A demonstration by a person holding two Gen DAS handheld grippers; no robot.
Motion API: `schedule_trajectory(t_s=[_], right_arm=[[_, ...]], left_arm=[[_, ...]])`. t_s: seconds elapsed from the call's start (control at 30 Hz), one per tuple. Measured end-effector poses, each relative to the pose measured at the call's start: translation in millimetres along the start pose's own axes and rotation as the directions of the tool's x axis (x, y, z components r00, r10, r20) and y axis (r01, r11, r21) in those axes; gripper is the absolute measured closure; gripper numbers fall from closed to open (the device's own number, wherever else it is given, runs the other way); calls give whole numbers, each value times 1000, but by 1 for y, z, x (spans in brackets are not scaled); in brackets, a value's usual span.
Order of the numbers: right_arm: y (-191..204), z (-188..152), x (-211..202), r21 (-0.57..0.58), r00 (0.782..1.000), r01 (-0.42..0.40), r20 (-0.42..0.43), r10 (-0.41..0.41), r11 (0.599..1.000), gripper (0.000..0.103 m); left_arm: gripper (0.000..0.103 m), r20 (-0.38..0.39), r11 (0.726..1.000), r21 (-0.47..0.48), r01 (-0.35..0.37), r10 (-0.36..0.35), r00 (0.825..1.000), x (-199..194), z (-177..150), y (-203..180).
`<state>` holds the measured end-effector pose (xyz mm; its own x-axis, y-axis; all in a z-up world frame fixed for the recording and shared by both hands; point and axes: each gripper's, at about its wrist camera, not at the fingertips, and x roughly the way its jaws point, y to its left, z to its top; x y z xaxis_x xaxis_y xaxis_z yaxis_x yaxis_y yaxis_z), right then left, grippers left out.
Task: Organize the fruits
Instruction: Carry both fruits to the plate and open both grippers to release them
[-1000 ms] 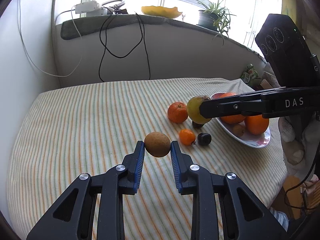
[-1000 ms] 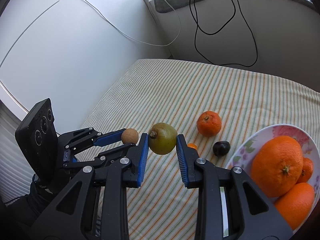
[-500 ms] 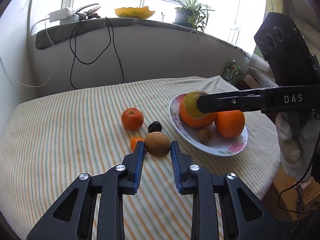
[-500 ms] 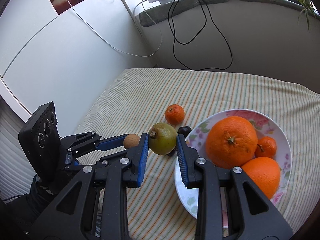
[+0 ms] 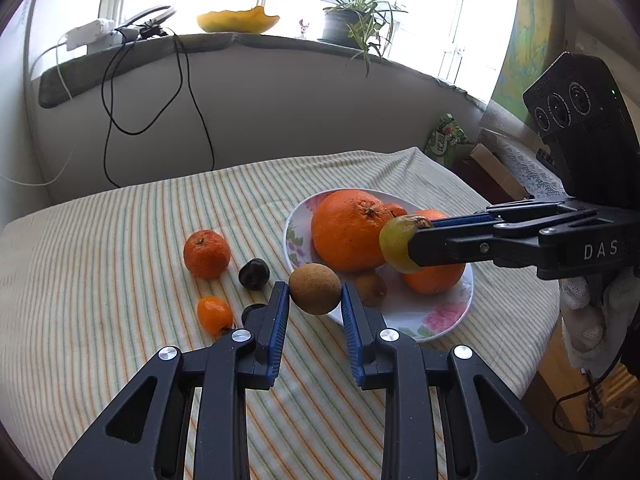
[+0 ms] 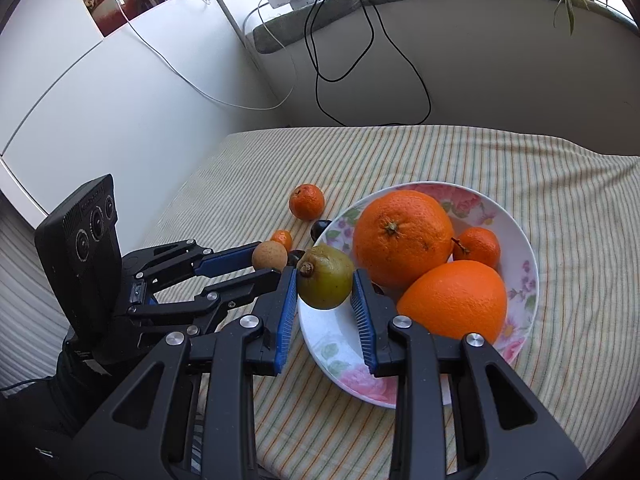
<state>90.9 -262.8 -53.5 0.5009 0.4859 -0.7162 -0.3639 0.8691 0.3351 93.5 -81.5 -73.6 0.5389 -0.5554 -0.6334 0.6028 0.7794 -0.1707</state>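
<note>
My left gripper [image 5: 315, 294] is shut on a brown round fruit [image 5: 315, 288] and holds it above the cloth at the near left rim of the floral plate [image 5: 438, 316]. My right gripper [image 6: 325, 286] is shut on a green pear-like fruit [image 6: 325, 282] above the plate's [image 6: 524, 280] near left part. It also shows in the left wrist view [image 5: 396, 242]. The plate holds two big oranges [image 6: 402, 238], a mandarin [image 6: 478, 246] and a small brown fruit [image 5: 372, 288]. On the cloth lie a mandarin [image 5: 207, 253], a small orange fruit [image 5: 215, 314] and a dark plum [image 5: 253, 274].
The striped cloth [image 5: 100, 280] covers the table. A wall with hanging black cables [image 5: 188, 92] runs behind it. The windowsill holds a yellow dish [image 5: 238, 20] and a potted plant [image 5: 348, 20]. The table's right edge [image 5: 536, 360] drops off beside the plate.
Both grippers have carried their fruits to the right toward the plate. The green fruit is now over the plate and the brown fruit is at its rim.
</note>
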Motion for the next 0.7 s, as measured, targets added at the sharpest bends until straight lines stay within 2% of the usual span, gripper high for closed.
schedule_trajectory(t_s=[0.33,0.7], right_arm=[[-4,-15,-6,-33,998,54,-9,-54,998,74],[-3,-20,-6,-47,997,75,-22,-76,996,74]], left_arm=[[78,-12,1000,1,19,-19,1000,16,4,-8],[78,-27,1000,3,22,-22,999,24,5,-15]])
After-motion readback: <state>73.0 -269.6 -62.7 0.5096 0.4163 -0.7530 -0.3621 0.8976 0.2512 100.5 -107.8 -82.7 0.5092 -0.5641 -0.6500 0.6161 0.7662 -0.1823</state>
